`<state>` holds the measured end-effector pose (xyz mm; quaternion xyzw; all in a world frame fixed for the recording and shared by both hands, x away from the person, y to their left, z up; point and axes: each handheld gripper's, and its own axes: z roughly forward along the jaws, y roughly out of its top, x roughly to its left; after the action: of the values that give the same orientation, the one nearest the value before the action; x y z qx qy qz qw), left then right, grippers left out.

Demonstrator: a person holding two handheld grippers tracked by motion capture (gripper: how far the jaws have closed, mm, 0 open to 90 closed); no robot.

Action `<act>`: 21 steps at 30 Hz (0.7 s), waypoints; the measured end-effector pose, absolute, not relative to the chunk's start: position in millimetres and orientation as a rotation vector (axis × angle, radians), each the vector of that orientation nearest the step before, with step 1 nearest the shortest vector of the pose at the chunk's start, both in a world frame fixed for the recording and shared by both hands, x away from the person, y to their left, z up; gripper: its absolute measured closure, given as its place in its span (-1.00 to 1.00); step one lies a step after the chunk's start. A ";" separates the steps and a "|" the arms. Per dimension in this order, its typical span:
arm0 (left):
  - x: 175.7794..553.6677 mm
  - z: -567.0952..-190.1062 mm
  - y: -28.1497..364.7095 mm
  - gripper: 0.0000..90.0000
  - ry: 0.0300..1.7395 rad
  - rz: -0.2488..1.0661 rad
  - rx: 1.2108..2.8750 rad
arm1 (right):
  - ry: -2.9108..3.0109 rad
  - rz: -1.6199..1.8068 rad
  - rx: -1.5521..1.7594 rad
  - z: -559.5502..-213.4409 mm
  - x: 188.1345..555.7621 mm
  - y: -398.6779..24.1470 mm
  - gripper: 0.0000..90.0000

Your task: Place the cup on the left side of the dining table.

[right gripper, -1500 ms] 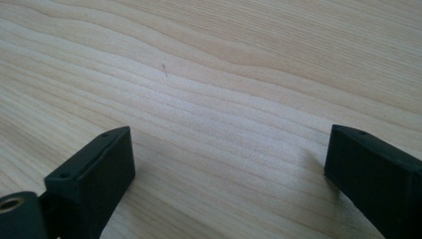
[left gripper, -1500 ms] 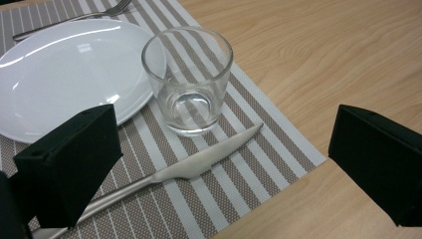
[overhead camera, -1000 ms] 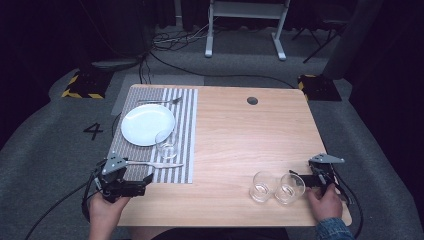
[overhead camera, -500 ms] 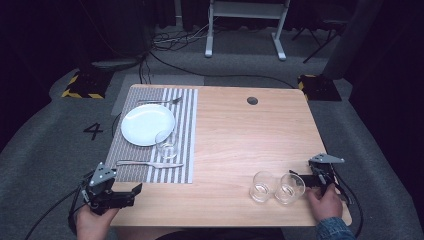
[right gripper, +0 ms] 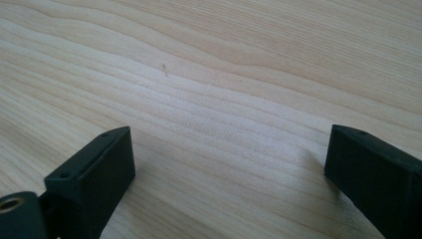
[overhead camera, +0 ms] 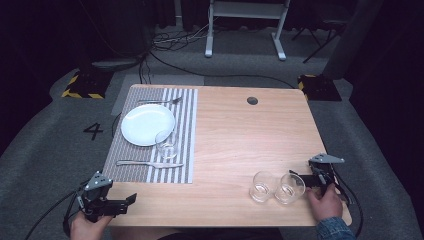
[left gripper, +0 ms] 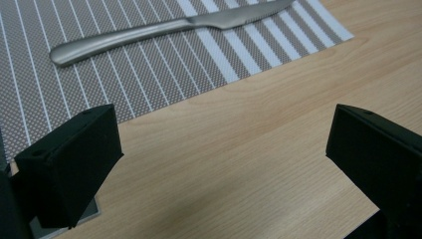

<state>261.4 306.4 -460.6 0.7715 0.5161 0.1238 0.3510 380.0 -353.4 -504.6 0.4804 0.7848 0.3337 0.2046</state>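
Working from the left edge of the table, I have my left gripper (overhead camera: 131, 199) low at the near corner, its jaws standing wide apart with nothing between them; in the left gripper view I look across bare wood to the striped placemat (left gripper: 124, 64) and the knife (left gripper: 164, 31) lying flat on it. That mat also carries the white plate (overhead camera: 148, 124), a fork (overhead camera: 160, 101) beyond the plate, and one glass (overhead camera: 167, 144) just beside the plate's near rim. Further right, two empty glasses (overhead camera: 276, 187) stand side by side, touching or nearly so, near the front edge of the wooden table (overhead camera: 240, 135). My right gripper (overhead camera: 299, 179) sits just to their right, jaws spread and empty, with plain wood grain ahead of them in the right gripper view, so I judge it is aimed a little off the glass nearest it. The step in hand, as I read it, is picking up that nearer glass. To do it well I would turn the right gripper until the glass wall sits centred between the jaws, come in level and low on the body rather than at the rim, and close gently, since clear glass is slick. I would also keep the far jaw from nudging the neighbouring glass, because the gap between the pair looks very tight.
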 end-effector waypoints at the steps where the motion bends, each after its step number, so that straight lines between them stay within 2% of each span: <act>1: 261.6 -462.2 307.1 -0.97 1.341 0.316 2.003 | 2.188 0.930 1.340 -504.6 380.0 -353.4 -0.87; 14: 267.4 -485.5 308.3 -1.00 1.386 0.213 2.105 | 2.188 0.930 1.340 -504.6 380.0 -353.4 -0.87; 21: 268.5 -495.3 309.3 -1.00 1.409 0.288 2.080 | 2.189 0.930 1.339 -504.6 380.0 -353.4 -0.87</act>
<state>268.5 309.3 -495.3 0.7842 0.5313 0.1085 0.3016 380.0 -353.4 -504.6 0.4803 0.7849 0.3337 0.2046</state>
